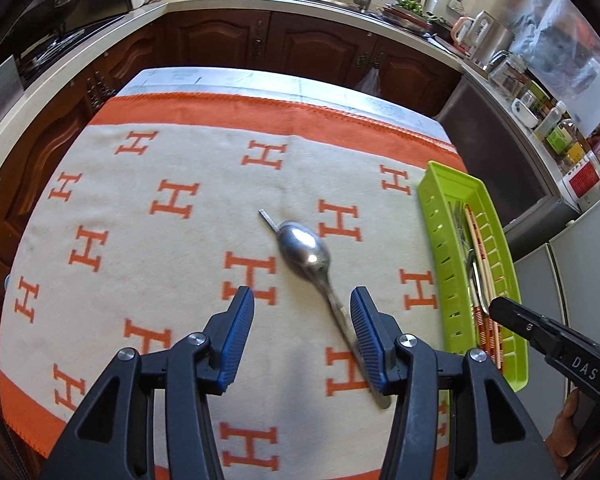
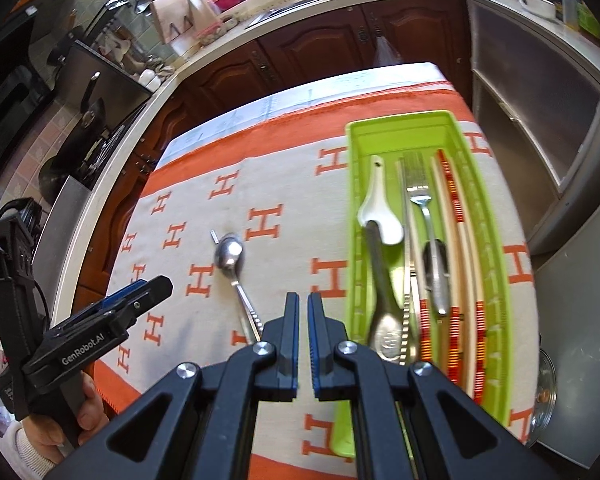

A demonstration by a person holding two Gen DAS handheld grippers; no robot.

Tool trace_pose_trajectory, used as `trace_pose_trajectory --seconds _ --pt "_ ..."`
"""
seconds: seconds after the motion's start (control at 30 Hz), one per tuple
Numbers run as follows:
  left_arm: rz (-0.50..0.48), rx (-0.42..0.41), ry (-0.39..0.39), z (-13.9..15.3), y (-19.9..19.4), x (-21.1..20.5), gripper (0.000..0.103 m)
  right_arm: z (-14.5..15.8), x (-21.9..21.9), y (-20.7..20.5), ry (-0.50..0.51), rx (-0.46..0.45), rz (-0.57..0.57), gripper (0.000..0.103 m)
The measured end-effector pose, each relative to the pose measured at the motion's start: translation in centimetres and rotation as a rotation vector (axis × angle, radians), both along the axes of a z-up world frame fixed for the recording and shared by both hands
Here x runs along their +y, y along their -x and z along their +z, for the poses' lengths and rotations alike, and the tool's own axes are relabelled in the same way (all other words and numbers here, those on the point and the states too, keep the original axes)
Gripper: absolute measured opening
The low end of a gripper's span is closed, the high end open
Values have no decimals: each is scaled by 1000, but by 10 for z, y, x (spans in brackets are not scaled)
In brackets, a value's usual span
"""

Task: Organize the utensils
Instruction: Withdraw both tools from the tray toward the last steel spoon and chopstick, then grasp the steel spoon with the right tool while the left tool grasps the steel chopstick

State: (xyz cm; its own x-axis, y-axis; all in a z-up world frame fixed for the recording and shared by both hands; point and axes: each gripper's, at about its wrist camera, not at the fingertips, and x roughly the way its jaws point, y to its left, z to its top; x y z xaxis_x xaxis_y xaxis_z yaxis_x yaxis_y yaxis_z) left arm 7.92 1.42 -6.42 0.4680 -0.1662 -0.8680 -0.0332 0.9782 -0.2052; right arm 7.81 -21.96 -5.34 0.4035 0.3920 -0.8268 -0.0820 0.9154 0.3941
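Table with an orange-bordered cloth [image 1: 180, 152] patterned in H figures, kitchen counters beyond. In the left wrist view a green tray [image 1: 436, 216] lies along the cloth's 3 o'clock edge; in the right wrist view the same tray [image 2: 496, 216] sits at about 1 to 3 o'clock.

Tray contents, seen best from the right wrist: a pair of chopsticks [image 2: 458, 216] with red-banded ends along the right wall, a dark-handled spoon or ladle [image 2: 384, 296] partly overlapped by a white ceramic spoon [image 2: 374, 204], and a fork [image 2: 420, 196]. Other pieces between them are blurred and cannot be named.

One metal spoon [image 1: 306, 244] remains on the cloth at centre, bowl toward 11 o'clock, handle running toward 5 o'clock. A small grey strip [image 1: 269, 218] lies touching or just beside the bowl's far tip.

Left gripper [image 1: 302, 300]: tongs wide apart, straddling the spoon's handle, the right pad close to or touching it; nothing is clamped. Right gripper [image 2: 303, 308]: tongs nearly together with a narrow gap, holding nothing, hovering near the tray's near-left edge.

Progress: most utensils appear sorted into the tray. Judged remaining: closing on the last spoon and placing it in the tray.
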Motion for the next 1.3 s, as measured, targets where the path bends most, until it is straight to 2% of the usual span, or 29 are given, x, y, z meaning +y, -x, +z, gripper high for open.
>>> trace_pose_trajectory --seconds 0.27,0.43,0.8,0.9,0.97,1.07,1.13,1.3 --pt "52 50 -1 -20 6 29 48 -11 34 -3 2 20 85 5" --pt "60 70 1 -30 6 37 48 -21 63 -7 36 22 155 11" --pt "69 119 20 -52 0 56 49 -57 129 -26 218 -23 273 12" --pt "71 131 26 -56 -3 62 49 -63 135 -30 248 -27 275 12" --pt "72 136 30 -58 -5 65 49 -65 143 -33 315 -77 271 12" --pt "70 143 36 -61 -9 68 49 -69 146 -38 330 -74 267 12" --pt "67 146 38 -62 -11 69 49 -75 144 -43 330 -44 244 10" --pt "51 151 44 -64 -14 68 49 -74 128 -50 239 -18 173 6"
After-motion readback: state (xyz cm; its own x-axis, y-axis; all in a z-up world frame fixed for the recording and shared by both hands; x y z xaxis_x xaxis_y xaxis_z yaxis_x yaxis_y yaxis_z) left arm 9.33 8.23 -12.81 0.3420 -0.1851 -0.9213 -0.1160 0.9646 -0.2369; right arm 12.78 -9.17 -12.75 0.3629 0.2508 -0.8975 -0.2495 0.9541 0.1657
